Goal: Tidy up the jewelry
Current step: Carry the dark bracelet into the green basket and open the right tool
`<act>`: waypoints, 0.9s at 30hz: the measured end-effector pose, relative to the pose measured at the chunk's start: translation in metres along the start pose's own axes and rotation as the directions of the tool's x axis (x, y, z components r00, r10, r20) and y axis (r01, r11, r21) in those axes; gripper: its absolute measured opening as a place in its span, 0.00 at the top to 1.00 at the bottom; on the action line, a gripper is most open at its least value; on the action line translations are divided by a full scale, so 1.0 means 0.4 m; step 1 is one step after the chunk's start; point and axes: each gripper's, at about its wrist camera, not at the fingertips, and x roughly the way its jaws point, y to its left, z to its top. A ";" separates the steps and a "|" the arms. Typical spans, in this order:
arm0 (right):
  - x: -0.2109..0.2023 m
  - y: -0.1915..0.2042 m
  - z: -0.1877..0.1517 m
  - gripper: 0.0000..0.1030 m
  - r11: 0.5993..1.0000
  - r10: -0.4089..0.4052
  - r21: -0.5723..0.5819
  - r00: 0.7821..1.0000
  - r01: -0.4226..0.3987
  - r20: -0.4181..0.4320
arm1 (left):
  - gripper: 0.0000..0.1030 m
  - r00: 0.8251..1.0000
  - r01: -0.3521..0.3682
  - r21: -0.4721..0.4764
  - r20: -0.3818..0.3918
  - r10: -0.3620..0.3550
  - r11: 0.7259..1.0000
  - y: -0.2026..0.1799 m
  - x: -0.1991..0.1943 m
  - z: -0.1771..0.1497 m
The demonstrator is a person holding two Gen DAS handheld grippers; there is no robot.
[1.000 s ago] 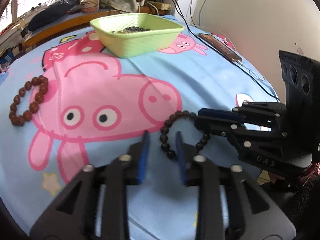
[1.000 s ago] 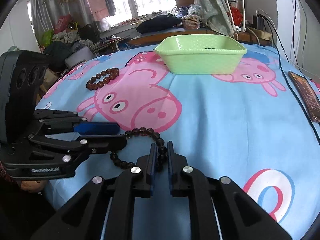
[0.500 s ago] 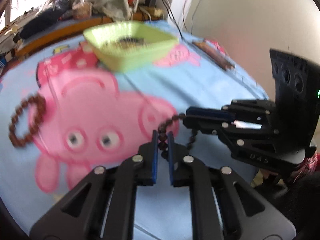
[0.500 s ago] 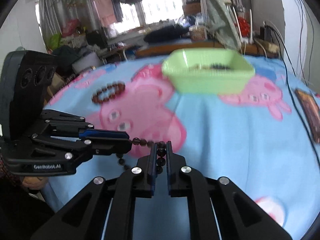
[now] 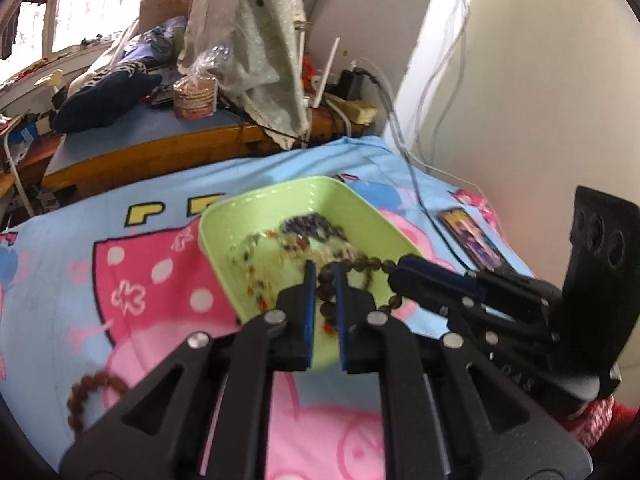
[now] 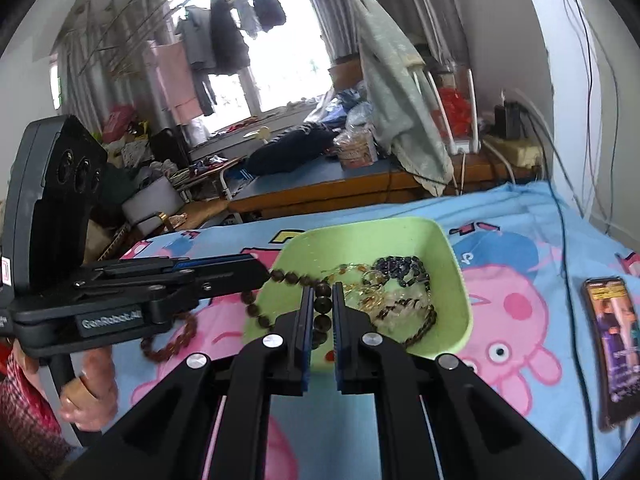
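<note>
- I had the dark bead bracelet point(image 6: 320, 304) held between both grippers, and it hung above the green tray point(image 6: 460, 280), not yet inside it.
- The left gripper point(image 5: 322, 280) was pressed together on a few beads of the bracelet; its jaws had just been closing on that strand, with the beads between them.
- The right gripper point(image 6: 319, 296) was also pinching the same bracelet, pads tight on the beads.
- The strand stretched from one gripper to the other, over the near part of the tray.
- Inside the tray several other jewelry pieces point(image 6: 396, 292) already lay in a pile.
- I judged that the step in hand was the carrying of this bracelet to the tray, nearly finished.
- The next move, I think, called for lowering both grippers a little and letting the beads go together, so the strand drops inside the rim and not on the blue cartoon sheet point(image 6: 520, 264).
- A brown bead bracelet point(image 5: 86, 396) was lying on the sheet, well apart from the tray, and it waited for its turn.
</note>
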 end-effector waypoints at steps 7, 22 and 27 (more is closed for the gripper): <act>0.031 -0.081 -0.042 1.00 0.988 -0.004 0.155 0.999 -0.003 0.046 | 0.75 0.999 -0.020 -0.090 -0.045 0.016 0.996 0.065 0.071 -0.006; -0.091 0.044 -0.164 1.00 0.989 -0.020 0.148 0.999 0.015 0.027 | 0.75 0.967 -0.255 -0.011 -0.013 0.255 0.967 0.006 -0.057 -0.202; -0.108 0.073 -0.200 1.00 0.988 -0.034 0.148 0.999 0.034 0.000 | 0.75 0.961 -0.276 -0.032 -0.017 0.276 0.961 0.000 -0.078 -0.243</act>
